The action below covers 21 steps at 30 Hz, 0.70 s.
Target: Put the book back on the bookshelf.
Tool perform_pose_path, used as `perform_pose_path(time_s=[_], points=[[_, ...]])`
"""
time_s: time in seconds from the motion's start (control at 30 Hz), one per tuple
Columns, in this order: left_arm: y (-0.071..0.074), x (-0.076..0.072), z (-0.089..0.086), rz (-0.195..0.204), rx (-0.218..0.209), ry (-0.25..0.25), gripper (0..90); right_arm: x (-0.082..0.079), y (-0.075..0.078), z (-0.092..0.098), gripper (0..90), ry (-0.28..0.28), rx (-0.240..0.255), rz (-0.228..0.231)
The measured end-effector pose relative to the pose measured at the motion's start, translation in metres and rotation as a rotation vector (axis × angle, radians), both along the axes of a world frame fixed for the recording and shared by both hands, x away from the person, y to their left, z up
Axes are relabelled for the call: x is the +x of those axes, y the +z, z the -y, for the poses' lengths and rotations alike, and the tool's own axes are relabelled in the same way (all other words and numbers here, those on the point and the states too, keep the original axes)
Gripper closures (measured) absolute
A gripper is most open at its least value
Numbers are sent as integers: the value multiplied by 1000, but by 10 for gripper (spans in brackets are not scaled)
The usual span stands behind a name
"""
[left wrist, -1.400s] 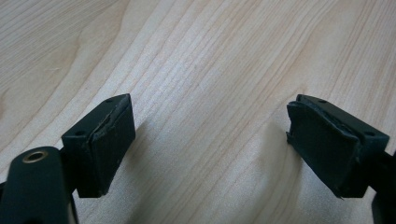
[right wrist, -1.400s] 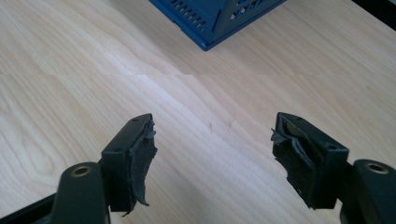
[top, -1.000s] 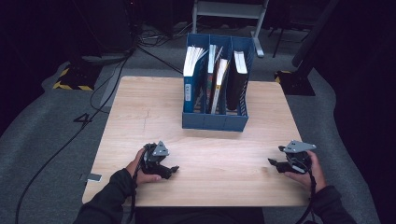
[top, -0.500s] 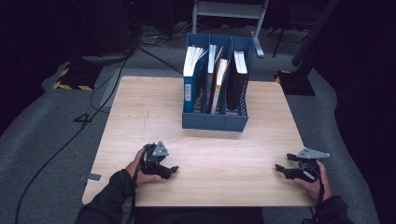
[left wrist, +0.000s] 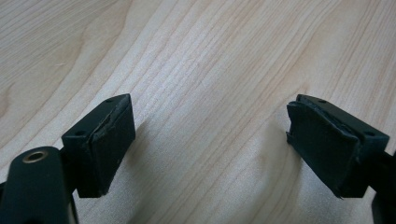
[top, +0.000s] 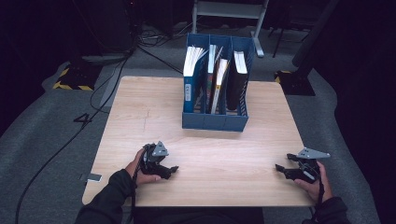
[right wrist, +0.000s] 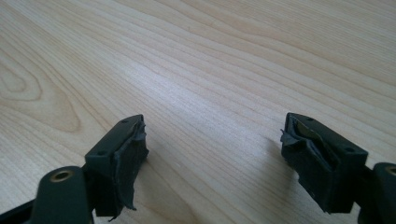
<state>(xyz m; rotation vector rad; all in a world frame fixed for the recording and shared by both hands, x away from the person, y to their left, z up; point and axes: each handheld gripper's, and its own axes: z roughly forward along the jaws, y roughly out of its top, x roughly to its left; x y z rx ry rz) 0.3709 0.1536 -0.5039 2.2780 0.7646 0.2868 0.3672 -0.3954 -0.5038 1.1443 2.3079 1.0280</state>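
My left hand [top: 140, 169] rests low on the table [top: 140, 116] near its front edge, holding my left gripper [top: 173, 169] with jaws spread wide over bare wood, nothing between them. Well beyond, at the table's far middle, stands one blue file box [top: 215, 122] with three compartments and four books [top: 190, 70] upright inside. My right hand [top: 317, 184] lies at the front right corner; my right gripper [top: 279, 168] has just been opening and stands wide, empty.
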Motion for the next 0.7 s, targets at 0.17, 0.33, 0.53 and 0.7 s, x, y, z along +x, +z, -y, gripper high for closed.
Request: perform_pose_path(time_s=[0.17, 0.33, 0.53, 0.7], points=[[0, 0, 0, -1, 0, -3, 150, 0, 0, 0, 225, 0, 0, 0], [0, 0, 0, 0, -3, -6, 150, 0, 0, 0, 224, 0, -1, 0], [0, 1, -1, -1, -3, -9, 150, 0, 0, 0, 223, -1, -1, 0], [0, 1, -1, -1, -3, -10, 149, 0, 0, 0, 220, -3, -1, 0]])
